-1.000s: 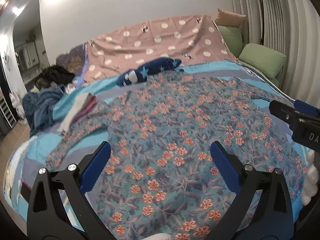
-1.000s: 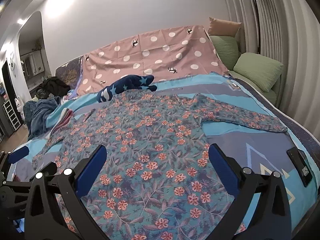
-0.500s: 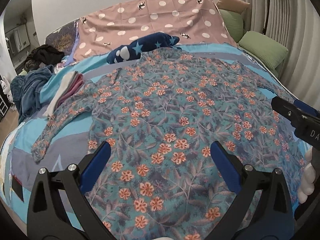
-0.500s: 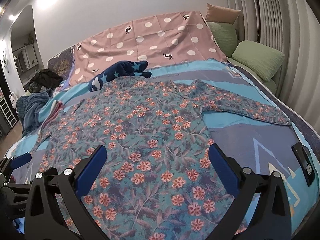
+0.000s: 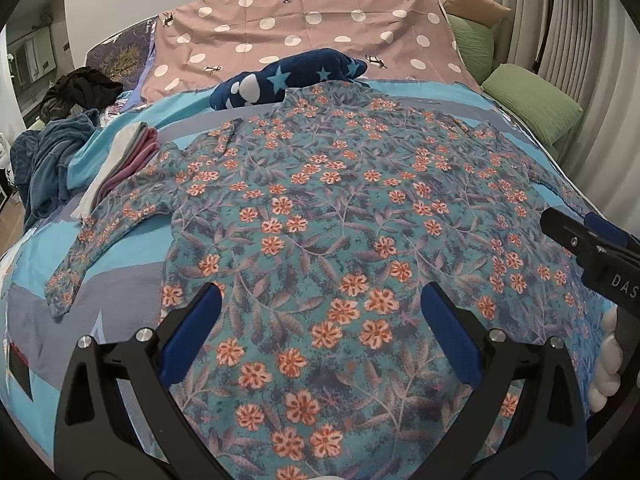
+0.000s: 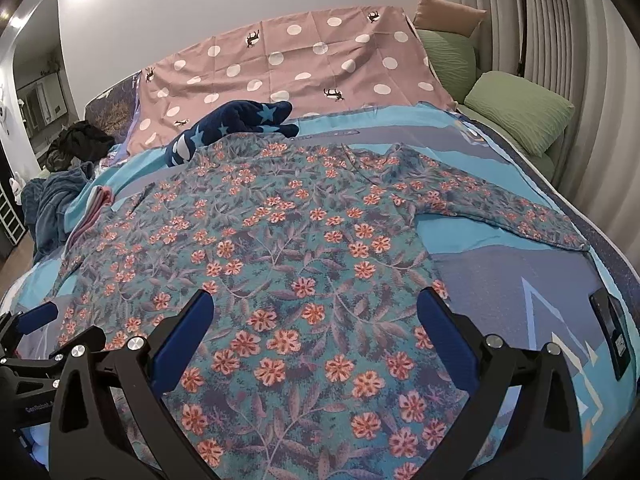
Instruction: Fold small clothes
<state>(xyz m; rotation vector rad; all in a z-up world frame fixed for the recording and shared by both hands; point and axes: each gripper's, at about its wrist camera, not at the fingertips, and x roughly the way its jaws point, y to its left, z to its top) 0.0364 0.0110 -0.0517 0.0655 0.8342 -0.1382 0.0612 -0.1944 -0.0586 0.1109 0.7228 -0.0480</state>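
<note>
A teal long-sleeved top with orange flowers (image 5: 340, 208) lies spread flat on the bed, sleeves out to both sides; the right wrist view shows the same top (image 6: 288, 248). My left gripper (image 5: 320, 312) hovers open above the hem near the top's left side, nothing between its blue pads. My right gripper (image 6: 316, 312) is open too, above the hem toward the right side, and its black body shows at the right edge of the left wrist view, gripper (image 5: 592, 248). The left sleeve (image 5: 108, 232) and the right sleeve (image 6: 500, 212) lie flat on the cover.
A blue patterned bed cover (image 6: 500, 292) lies under the top. A navy star garment (image 5: 288, 76) lies by the collar, a folded pink and white stack (image 5: 124, 160) and dark clothes (image 5: 52, 156) at left. A polka-dot sheet (image 6: 288, 64), green pillows (image 6: 520, 108) and a black phone (image 6: 612, 328) are nearby.
Both grippers have tilted down and closed in over the top's lower part; the garment fills more of each view. The top itself has not moved.
</note>
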